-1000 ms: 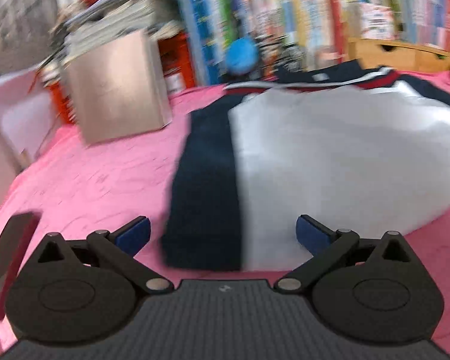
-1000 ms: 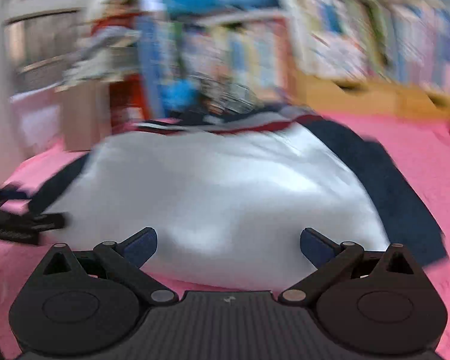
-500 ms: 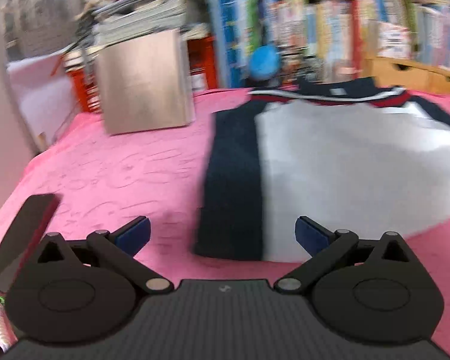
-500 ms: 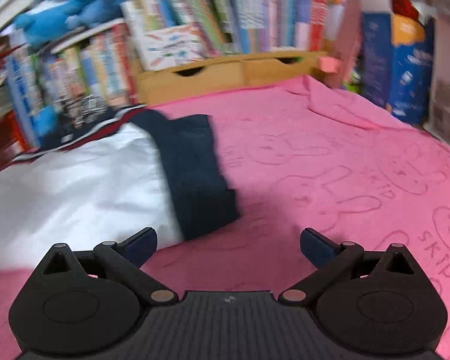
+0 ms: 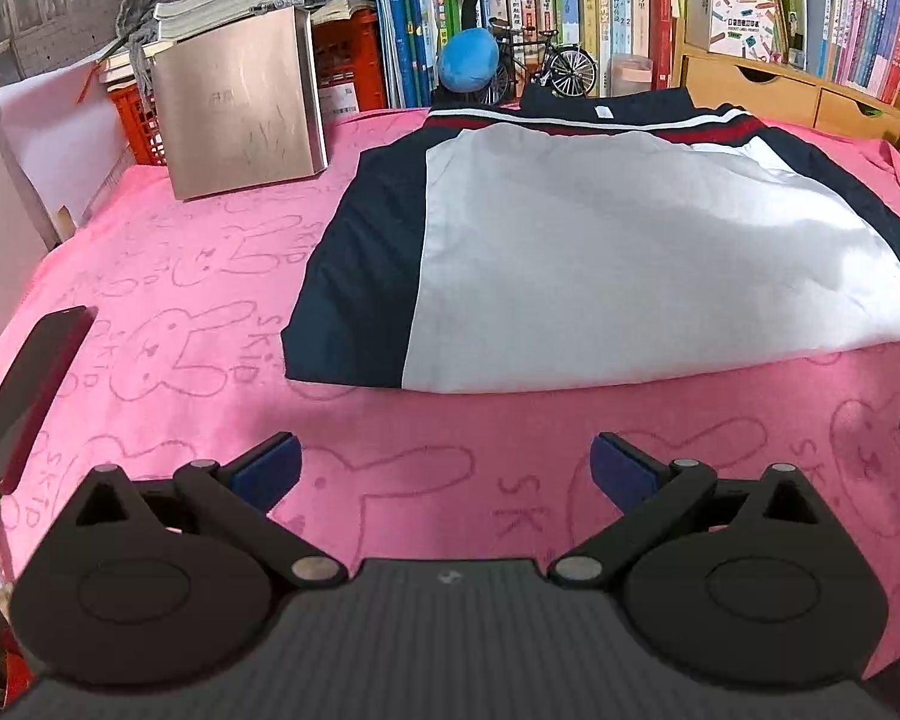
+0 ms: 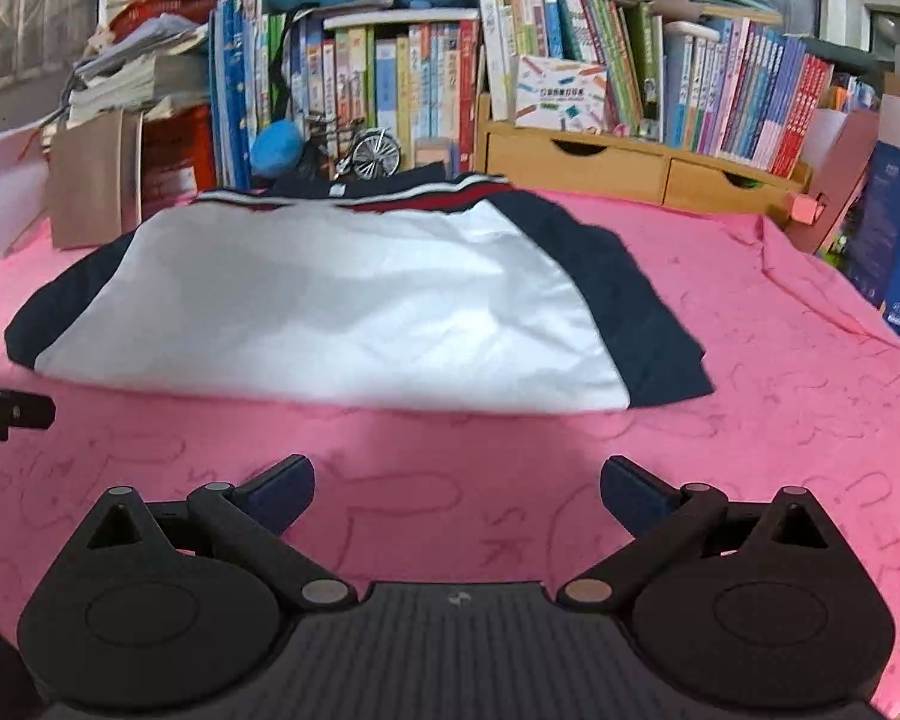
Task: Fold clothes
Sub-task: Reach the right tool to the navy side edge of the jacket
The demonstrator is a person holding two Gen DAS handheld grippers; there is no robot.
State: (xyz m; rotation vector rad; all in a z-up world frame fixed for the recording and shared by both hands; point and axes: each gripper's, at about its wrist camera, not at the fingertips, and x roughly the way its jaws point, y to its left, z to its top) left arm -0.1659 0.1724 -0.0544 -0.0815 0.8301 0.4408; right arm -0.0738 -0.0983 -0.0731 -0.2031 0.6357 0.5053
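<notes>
A white shirt [image 5: 618, 258] with navy sides and a red, white and navy collar band lies flat on the pink rabbit-print cloth [image 5: 168, 276]. It also shows in the right wrist view [image 6: 330, 306]. My left gripper [image 5: 444, 468] is open and empty, above the cloth just in front of the shirt's near hem, toward its left corner. My right gripper [image 6: 456, 489] is open and empty, in front of the near hem toward the right. The shirt's underside is hidden.
A black phone [image 5: 27, 390] lies at the cloth's left edge. A metal box [image 5: 240, 102] and red crates stand at the back left. Bookshelves, a model bicycle [image 5: 546, 63], wooden drawers [image 6: 636, 165] and a blue carton [image 6: 894, 252] line the back and right.
Both grippers have pulled back from the shirt, which now lies farther ahead. The right gripper's view swung right, then back to face the shirt. Both stayed open and empty.
</notes>
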